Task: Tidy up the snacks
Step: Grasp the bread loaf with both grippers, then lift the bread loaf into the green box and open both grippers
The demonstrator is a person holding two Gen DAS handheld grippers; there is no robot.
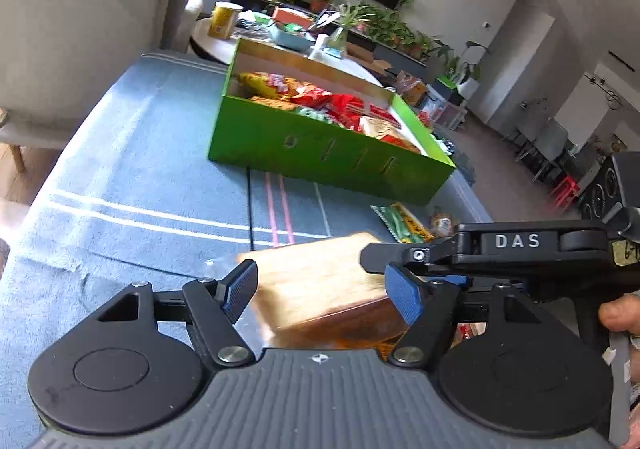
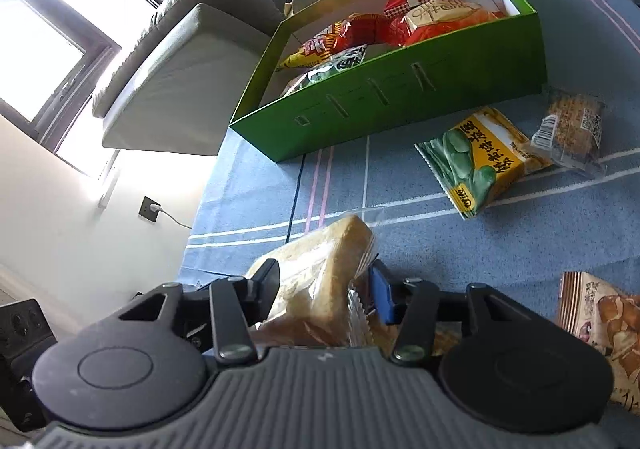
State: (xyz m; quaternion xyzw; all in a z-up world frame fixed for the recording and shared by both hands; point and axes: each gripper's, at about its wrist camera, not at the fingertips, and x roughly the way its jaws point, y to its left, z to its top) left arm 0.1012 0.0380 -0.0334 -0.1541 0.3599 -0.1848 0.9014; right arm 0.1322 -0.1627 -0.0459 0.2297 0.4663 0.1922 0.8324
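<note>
The right gripper (image 2: 324, 289), a black two-finger tool with blue pads, is clamping a clear-wrapped loaf of sliced bread (image 2: 320, 269), its pads pressing into the soft sides of the bag. The left gripper (image 1: 320, 293), of the same make, is reaching in around the same loaf with its jaws standing apart; its right pad is lying against the bag, while the left pad is sitting just beside it, and the blur there makes it hard to say whether that pad is touching. In the left wrist view the right gripper's black finger is crossing just above the loaf, and part of a hand (image 1: 618, 315) is showing at the right edge.

The loaf is sitting low over a blue cloth with white and pink stripes (image 2: 480, 249), near its front edge. Well beyond it an open green cardboard box (image 2: 400, 101) is resting on the cloth, already holding a heap of red, yellow and green snack packets (image 2: 360, 37). Just beside the box's front wall a yellow and green packet of beans (image 2: 480, 161) is lying flat, its far corner touching a clear packet of brown biscuits (image 2: 572, 129). Nearer the right gripper, a beige packet printed with brown chips (image 2: 600, 313) is lying at the cloth's right side.
</note>
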